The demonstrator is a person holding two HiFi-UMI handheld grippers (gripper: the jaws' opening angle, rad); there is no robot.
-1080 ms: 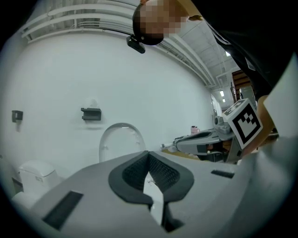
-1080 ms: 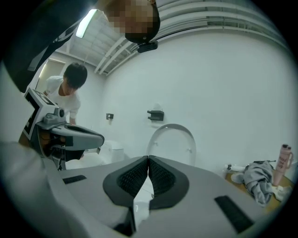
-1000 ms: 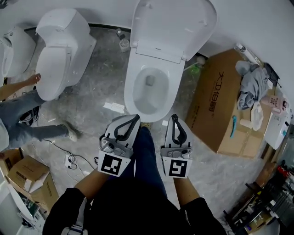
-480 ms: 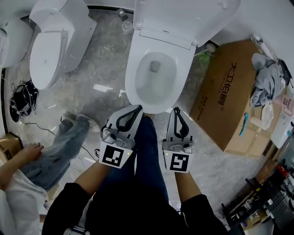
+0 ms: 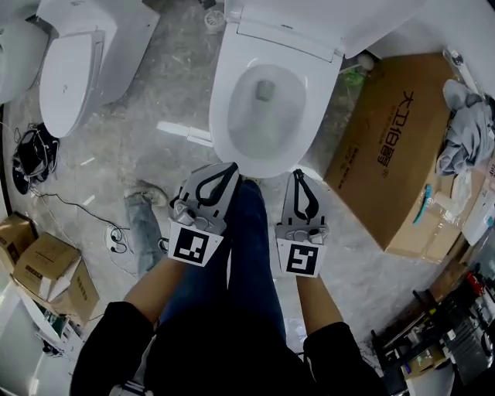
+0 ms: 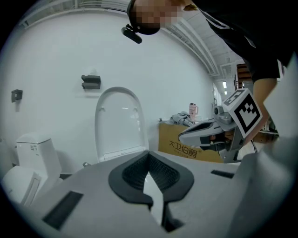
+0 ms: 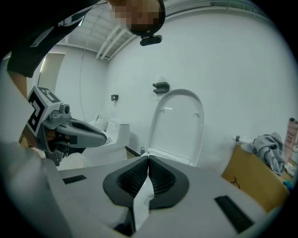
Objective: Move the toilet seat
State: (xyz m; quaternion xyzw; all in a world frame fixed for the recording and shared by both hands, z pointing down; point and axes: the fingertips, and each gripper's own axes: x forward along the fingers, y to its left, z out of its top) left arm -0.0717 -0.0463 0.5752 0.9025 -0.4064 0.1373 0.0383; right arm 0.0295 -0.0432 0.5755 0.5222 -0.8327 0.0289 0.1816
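A white toilet point(image 5: 232, 85) stands in front of me, its bowl uncovered and its lid and seat point(image 5: 309, 23) raised against the wall. The raised lid point(image 6: 118, 123) shows upright in the left gripper view and again as the lid point(image 7: 179, 123) in the right gripper view. My left gripper point(image 5: 232, 166) hangs just short of the bowl's front rim, shut with nothing in it. My right gripper point(image 5: 296, 174) is level with it to the right, also shut and empty. Both grippers point(image 6: 149, 153) point(image 7: 148, 158) point at the toilet without touching it.
A second white toilet point(image 5: 73, 66) with its lid down stands at the left. A large cardboard box point(image 5: 394, 147) lies right of the bowl, with grey cloth point(image 5: 464, 116) on it. Another person's leg and shoe point(image 5: 143, 220), cables point(image 5: 31, 155) and small boxes point(image 5: 46, 271) are at the left.
The toilet has slid up in the head view and stands nearer. The other person at the left has moved, so only a leg shows. Both grippers stayed shut and side by side.
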